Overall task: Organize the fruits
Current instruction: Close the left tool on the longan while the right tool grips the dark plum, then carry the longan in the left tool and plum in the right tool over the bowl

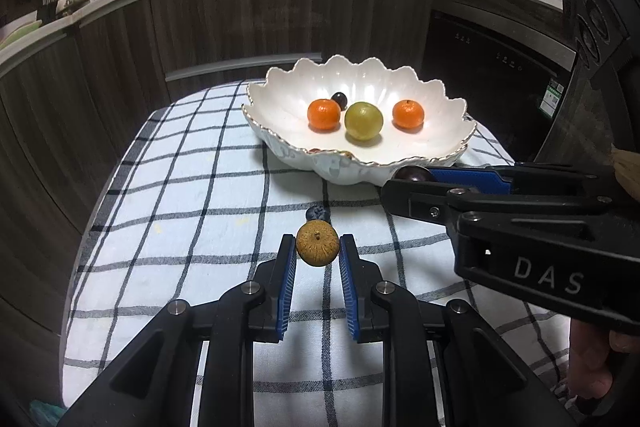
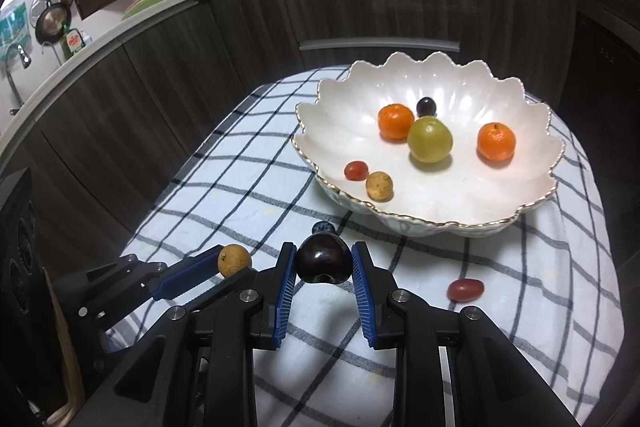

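My black tongs (image 2: 323, 263) have blue pads (image 2: 286, 291). The cloth (image 2: 248, 187) is white with dark checks; the white bowl (image 2: 436, 223) has a gold rim.

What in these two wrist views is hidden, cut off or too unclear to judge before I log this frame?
- Blueberry: mostly hidden in both wrist views, behind the dark plum held by the right gripper, and behind the longan held by the left gripper.
- Bowl's near floor: hidden by its rim, left view.
- Counter bottle labels: too small.
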Demonstrator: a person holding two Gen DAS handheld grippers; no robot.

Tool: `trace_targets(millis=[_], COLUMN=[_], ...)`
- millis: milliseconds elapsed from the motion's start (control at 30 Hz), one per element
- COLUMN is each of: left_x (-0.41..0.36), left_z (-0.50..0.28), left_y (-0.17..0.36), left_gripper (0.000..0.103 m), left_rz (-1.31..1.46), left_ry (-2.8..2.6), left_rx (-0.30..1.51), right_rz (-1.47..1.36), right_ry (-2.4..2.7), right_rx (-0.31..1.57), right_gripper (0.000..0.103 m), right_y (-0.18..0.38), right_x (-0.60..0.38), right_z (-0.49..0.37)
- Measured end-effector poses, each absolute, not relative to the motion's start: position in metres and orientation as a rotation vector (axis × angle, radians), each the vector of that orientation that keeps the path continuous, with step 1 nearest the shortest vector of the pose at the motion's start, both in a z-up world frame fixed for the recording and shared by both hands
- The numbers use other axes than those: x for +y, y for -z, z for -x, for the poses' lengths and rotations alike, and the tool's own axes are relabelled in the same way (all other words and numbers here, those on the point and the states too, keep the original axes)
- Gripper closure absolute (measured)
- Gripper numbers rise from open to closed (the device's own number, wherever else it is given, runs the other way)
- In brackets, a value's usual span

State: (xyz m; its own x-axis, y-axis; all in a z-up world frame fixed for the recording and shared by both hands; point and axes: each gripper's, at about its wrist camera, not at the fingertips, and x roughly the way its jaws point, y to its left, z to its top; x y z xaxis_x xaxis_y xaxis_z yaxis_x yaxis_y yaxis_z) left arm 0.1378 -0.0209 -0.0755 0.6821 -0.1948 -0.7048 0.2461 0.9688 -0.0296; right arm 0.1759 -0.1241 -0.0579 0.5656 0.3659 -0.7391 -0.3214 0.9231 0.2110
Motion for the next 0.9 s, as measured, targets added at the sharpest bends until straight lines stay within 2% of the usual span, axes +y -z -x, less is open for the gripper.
trace_targets(millis=[900], left_x=[-0.033], left_z=[-0.164], left_y=[0.035], left_gripper=[0.081], left_rz=[-0.07], left_ry=[0.239], left_rx=[0.718], right_rz=[-0.08], right_ry=[-0.334], right_rx=[0.773], right_gripper=[0.074], right_y=[0.012], right_x=[-0.16], right_z=[-0.176])
